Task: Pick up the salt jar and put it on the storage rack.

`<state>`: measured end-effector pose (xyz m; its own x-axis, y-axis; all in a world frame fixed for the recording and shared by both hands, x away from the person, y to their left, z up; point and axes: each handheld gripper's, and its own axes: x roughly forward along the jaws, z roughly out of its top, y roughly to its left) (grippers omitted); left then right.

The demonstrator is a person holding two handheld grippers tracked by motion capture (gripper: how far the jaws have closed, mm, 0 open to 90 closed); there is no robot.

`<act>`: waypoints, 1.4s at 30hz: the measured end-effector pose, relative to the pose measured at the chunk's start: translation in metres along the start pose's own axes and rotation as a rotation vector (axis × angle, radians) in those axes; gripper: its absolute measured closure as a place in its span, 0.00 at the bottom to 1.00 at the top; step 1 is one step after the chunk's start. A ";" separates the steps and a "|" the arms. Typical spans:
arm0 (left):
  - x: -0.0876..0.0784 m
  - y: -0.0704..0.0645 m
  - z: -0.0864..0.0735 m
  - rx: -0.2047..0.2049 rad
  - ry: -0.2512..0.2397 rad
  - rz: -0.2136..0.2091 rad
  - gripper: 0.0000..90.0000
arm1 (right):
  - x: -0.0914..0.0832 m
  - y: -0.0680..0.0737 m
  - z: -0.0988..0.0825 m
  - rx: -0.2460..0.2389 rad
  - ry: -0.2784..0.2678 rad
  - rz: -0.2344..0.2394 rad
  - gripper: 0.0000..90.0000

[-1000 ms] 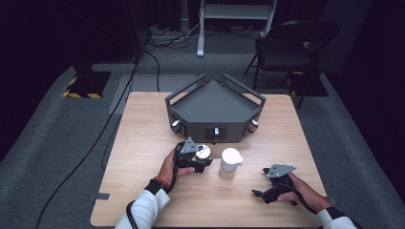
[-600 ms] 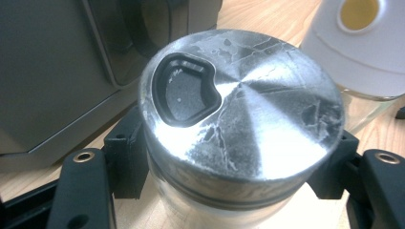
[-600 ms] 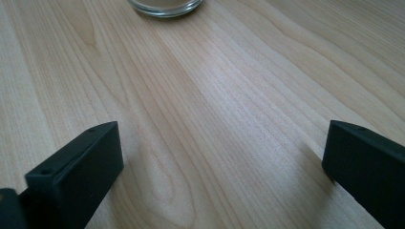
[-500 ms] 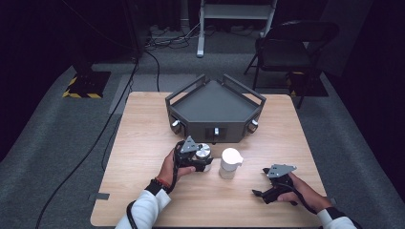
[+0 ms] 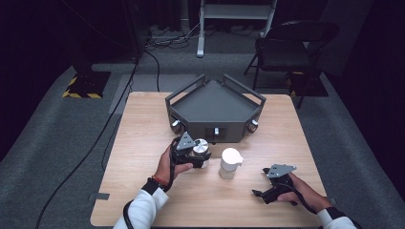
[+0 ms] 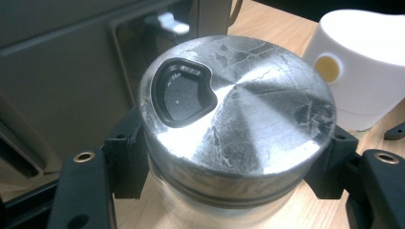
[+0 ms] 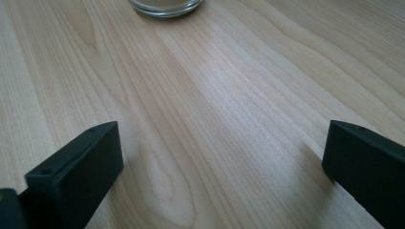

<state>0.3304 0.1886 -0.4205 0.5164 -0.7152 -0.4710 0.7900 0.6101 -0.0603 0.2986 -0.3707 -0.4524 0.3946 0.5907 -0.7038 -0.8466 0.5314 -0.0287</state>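
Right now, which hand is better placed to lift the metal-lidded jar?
Left. The left gripper is already shut on the metal-lidded jar, a pad on each side. The right gripper rests open on the table, apart from it.

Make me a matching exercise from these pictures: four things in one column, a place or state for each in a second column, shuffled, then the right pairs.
Things:
1. metal-lidded jar
2. white-lidded jar
3. right gripper
4. dark tray

Places or states:
A. jaws wide apart over bare wood
B. at the table's far side
C. clamped between the left gripper jaws
D. standing free between the two hands

Pairs: 1-C, 2-D, 3-A, 4-B
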 end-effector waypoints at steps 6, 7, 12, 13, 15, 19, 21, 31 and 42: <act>-0.010 0.002 0.004 -0.008 -0.031 0.002 0.34 | 0.000 0.000 0.000 0.000 0.000 0.000 0.00; -0.011 0.002 0.005 -0.013 -0.036 0.003 0.34 | 0.000 0.000 0.000 0.000 0.000 0.000 0.00; -0.017 0.004 0.011 -0.007 -0.053 0.002 0.34 | 0.000 0.000 0.000 0.000 0.000 0.000 0.00; -0.018 0.004 0.012 -0.012 -0.055 0.002 0.34 | 0.000 0.000 0.000 0.000 0.000 0.000 0.00; -0.019 0.004 0.014 -0.012 -0.061 0.006 0.34 | 0.000 0.000 0.000 0.000 0.000 0.000 0.00; -0.020 0.004 0.019 -0.015 -0.076 0.010 0.34 | 0.000 0.000 0.000 0.000 0.000 0.000 0.00; -0.021 0.004 0.020 -0.024 -0.090 0.012 0.34 | 0.000 0.000 0.000 0.000 0.000 0.000 0.00; -0.024 0.004 0.042 -0.014 -0.114 0.051 0.34 | 0.000 0.000 0.000 0.000 0.000 0.000 0.00; -0.025 0.003 0.069 0.015 -0.140 0.065 0.34 | 0.000 0.000 0.000 -0.001 0.000 0.001 0.00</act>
<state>0.3428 0.1850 -0.3476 0.6070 -0.7156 -0.3458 0.7576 0.6524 -0.0203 0.2990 -0.3708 -0.4524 0.3937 0.5913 -0.7038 -0.8475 0.5300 -0.0288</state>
